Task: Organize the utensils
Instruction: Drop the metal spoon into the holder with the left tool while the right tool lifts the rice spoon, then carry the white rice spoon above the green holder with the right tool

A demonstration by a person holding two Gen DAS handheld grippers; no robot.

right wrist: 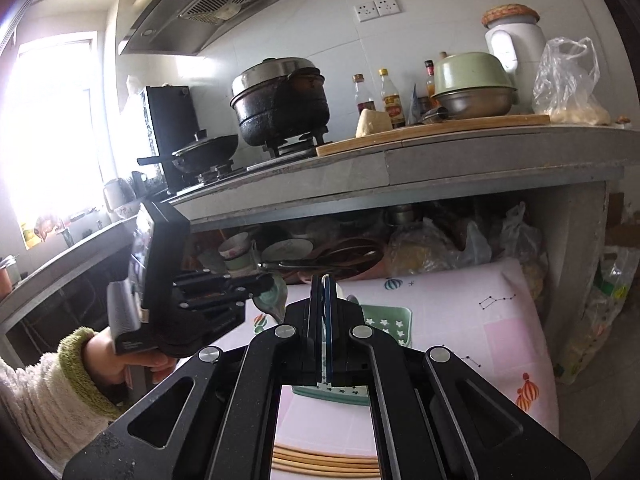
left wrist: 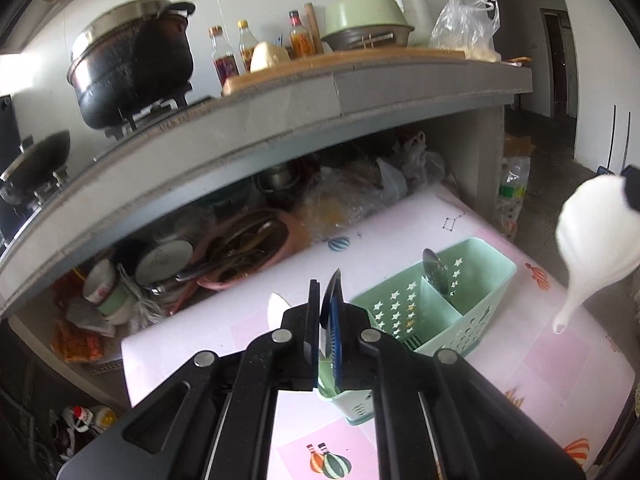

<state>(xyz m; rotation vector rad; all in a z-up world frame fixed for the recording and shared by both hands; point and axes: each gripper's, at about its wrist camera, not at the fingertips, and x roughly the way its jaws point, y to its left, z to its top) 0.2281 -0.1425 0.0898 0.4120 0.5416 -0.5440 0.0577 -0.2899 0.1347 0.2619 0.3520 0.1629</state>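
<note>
Left wrist view: the left gripper [left wrist: 326, 312] is hovering over the near end of the green utensil caddy [left wrist: 472, 304], jaws nearly closed; whether they are pinching anything I cannot tell. A pale green utensil [left wrist: 328, 380] is showing just below them, at the caddy's near compartment. A metal spoon [left wrist: 436, 270] is standing bowl-up in the caddy's far compartment. A white ladle [left wrist: 592, 236] is hanging in the air over the right edge of the surface, gripped at its top by a dark part at the frame edge. The caddy is sitting mid-surface on a pink patterned cloth [left wrist: 560, 360]. Behind, a cluttered shelf with a pink basin [left wrist: 248, 252] is sitting under a grey counter [left wrist: 280, 120].

Right wrist view: the right gripper [right wrist: 325, 320] is showing jaws pressed together; what they hold cannot be told. The caddy [right wrist: 384, 324] is lying just beyond them. The left gripper [right wrist: 269, 286] is reaching in from the left, a pale green utensil [right wrist: 272, 300] at its tip, held by a hand [right wrist: 120, 356]. Bamboo chopsticks [right wrist: 324, 460] are lying at the near edge.
</note>
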